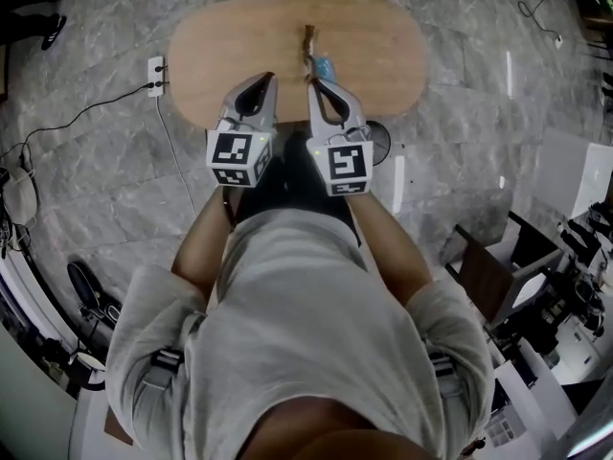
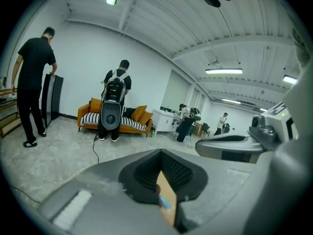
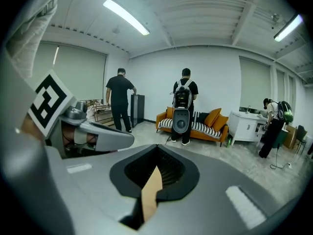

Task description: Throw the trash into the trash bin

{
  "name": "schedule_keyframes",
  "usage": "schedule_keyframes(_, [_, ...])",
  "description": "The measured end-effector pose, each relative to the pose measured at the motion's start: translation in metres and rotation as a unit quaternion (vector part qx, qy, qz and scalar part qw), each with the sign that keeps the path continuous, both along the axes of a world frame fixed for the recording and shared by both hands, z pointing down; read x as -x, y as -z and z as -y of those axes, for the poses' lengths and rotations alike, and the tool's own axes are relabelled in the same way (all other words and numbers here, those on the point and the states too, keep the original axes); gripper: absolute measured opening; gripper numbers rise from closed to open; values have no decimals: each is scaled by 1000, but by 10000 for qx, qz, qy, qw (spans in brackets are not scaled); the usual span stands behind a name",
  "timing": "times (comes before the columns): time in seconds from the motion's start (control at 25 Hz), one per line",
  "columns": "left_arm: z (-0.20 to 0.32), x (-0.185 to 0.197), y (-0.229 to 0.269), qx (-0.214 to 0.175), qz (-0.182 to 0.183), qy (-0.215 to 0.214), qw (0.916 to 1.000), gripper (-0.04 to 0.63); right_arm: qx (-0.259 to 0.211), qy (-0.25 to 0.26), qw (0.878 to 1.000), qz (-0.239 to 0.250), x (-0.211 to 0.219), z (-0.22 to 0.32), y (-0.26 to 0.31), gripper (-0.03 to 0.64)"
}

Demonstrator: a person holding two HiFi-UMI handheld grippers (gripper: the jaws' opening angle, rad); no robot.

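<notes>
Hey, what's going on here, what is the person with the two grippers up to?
A person stands at an oval wooden table with a gripper in each hand. The left gripper and the right gripper are side by side over the table's near side, both shut with nothing between the jaws. Just ahead of the right gripper's tip lie a thin brown strip and a small blue scrap, neither of them gripped. No trash bin can be clearly made out.

The left gripper and the right gripper sit side by side over the near edge of the oval wooden table. A brown stick and a blue scrap lie just past them.
</notes>
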State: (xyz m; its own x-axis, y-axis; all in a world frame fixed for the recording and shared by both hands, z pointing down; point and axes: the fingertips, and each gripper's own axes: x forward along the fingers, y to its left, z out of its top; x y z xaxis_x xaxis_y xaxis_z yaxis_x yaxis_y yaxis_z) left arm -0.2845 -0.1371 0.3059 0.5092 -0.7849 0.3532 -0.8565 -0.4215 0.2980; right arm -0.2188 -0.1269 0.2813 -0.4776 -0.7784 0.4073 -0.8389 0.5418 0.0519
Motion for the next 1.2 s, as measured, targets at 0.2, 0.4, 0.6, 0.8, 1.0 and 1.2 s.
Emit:
schedule_keyframes(0.2, [41,-5,-40,190,90,19,9998,18,293,9,9995,70,0,45,-44,8])
schedule_keyframes(0.4, [60,-4,-95,675,175,160,9974,18,846,-6,9963,167,-5,70,-103,8])
schedule_keyframes(0.6, [77,-11,-149,1308,78,185,9912,18,1235,-48,9923,88,-14,104,-154,8])
schedule_keyframes(0.8, [98,-22,-202,1599,136,102,9870,18,1616,27,9868,-128,-19,135,-205,8])
schedule_keyframes(1.0, [113,-39,-264,1831,111,-41,9830,18,1914,29,9812,-234,-30,155,-262,8])
schedule_keyframes(1.2, [114,-43,-318,2028,220,-128,9789,18,2149,-25,9759,-388,-38,168,-313,8])
